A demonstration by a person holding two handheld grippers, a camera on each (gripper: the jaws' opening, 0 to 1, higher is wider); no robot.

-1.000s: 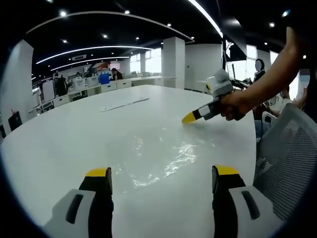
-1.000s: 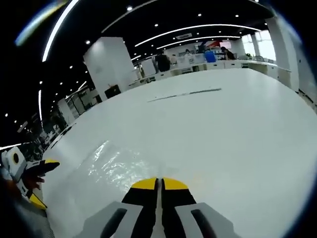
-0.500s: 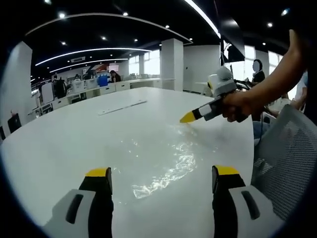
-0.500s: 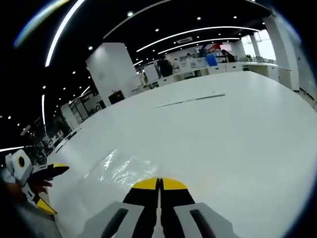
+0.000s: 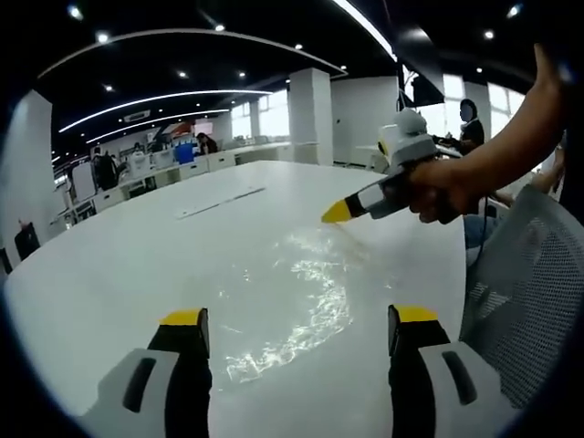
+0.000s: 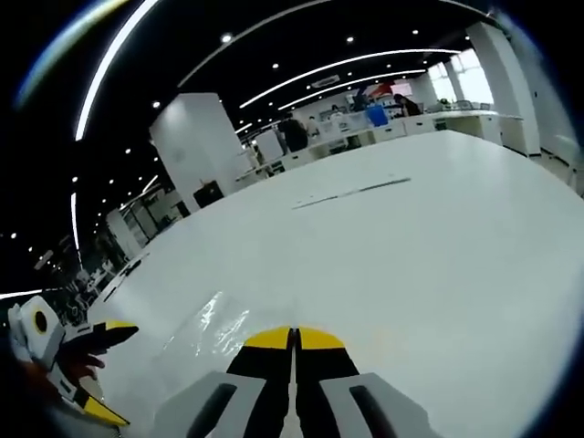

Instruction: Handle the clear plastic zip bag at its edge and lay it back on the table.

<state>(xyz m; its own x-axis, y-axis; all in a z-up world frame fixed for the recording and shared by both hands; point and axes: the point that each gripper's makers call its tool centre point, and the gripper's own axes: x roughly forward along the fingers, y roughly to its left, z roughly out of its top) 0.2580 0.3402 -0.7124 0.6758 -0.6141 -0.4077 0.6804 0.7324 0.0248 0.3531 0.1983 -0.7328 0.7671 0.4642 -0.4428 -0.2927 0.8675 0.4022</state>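
The clear plastic zip bag (image 5: 306, 292) lies crumpled and shiny on the white table (image 5: 109, 265), just ahead of my left gripper (image 5: 299, 318), which is open with nothing between its jaws. My right gripper (image 5: 339, 212), held by a person's hand, comes in from the right with its yellow tips pinched on the bag's far edge, which is raised a little off the table. In the right gripper view the bag (image 6: 205, 321) spreads to the left of my shut right gripper (image 6: 294, 338), and the left gripper (image 6: 102, 370) stands open at the lower left.
A long thin strip (image 5: 219, 201) lies farther back on the table (image 6: 438, 237), seen as a strip (image 6: 351, 192) in the right gripper view. A mesh chair back (image 5: 529, 283) stands at the table's right edge. Desks and people are far behind.
My right gripper has risen slightly with the bag's edge, so that side of the bag now lifts off the table. The left gripper has stayed open in place.
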